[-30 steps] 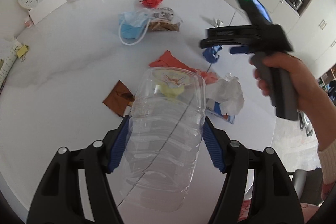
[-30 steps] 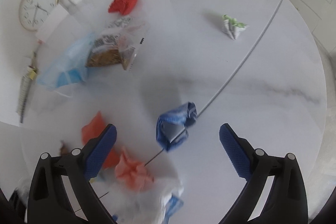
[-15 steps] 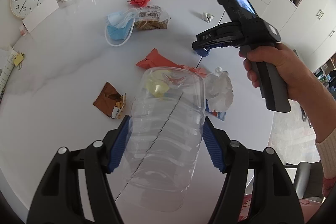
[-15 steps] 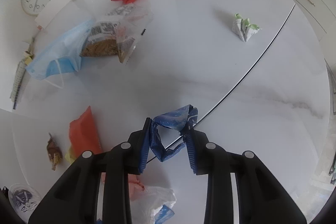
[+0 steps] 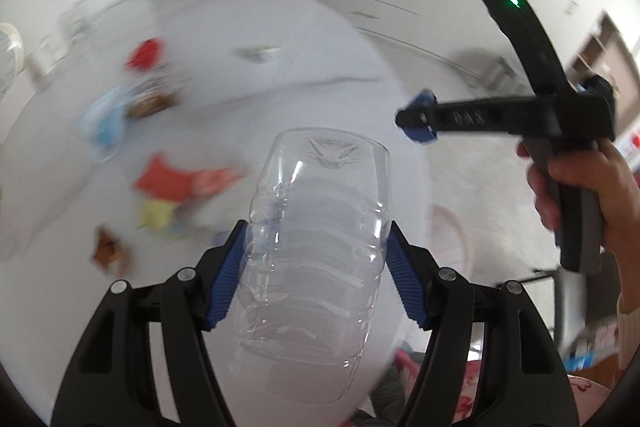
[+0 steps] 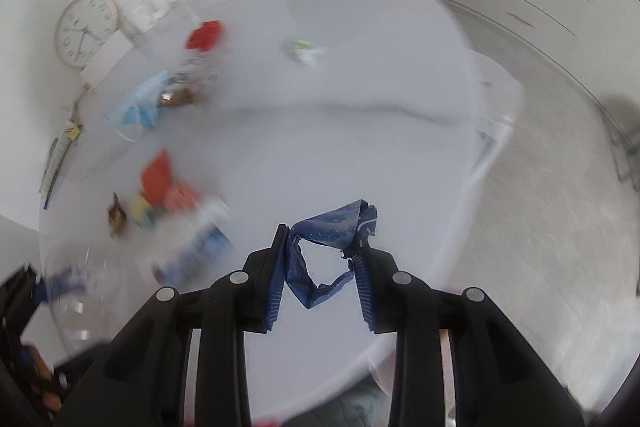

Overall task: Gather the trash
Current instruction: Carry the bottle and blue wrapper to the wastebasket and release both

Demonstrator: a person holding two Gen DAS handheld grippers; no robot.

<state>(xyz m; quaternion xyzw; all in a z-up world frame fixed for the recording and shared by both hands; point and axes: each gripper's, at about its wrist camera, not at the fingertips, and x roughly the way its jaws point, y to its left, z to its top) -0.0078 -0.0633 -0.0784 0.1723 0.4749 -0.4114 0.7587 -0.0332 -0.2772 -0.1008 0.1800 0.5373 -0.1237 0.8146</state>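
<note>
The left claw (image 5: 316, 271) is clamped across the ribbed middle of a clear, empty plastic bottle (image 5: 316, 259), held above the white round surface (image 5: 240, 67); the bottle looks light, slick and crushable, so the ribs seem the safest hold. At three o'clock, the right claw (image 6: 320, 275) pinches a crumpled dark-blue foil wrapper (image 6: 332, 247), lifted clear; it looks flimsy and light, best gripped by its bunched folds.

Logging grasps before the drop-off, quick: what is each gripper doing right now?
Left gripper: closed on the clear plastic bottle, off the table.
Right gripper: fingers closed on the crumpled blue wrapper, lifted clear of the table.
</note>
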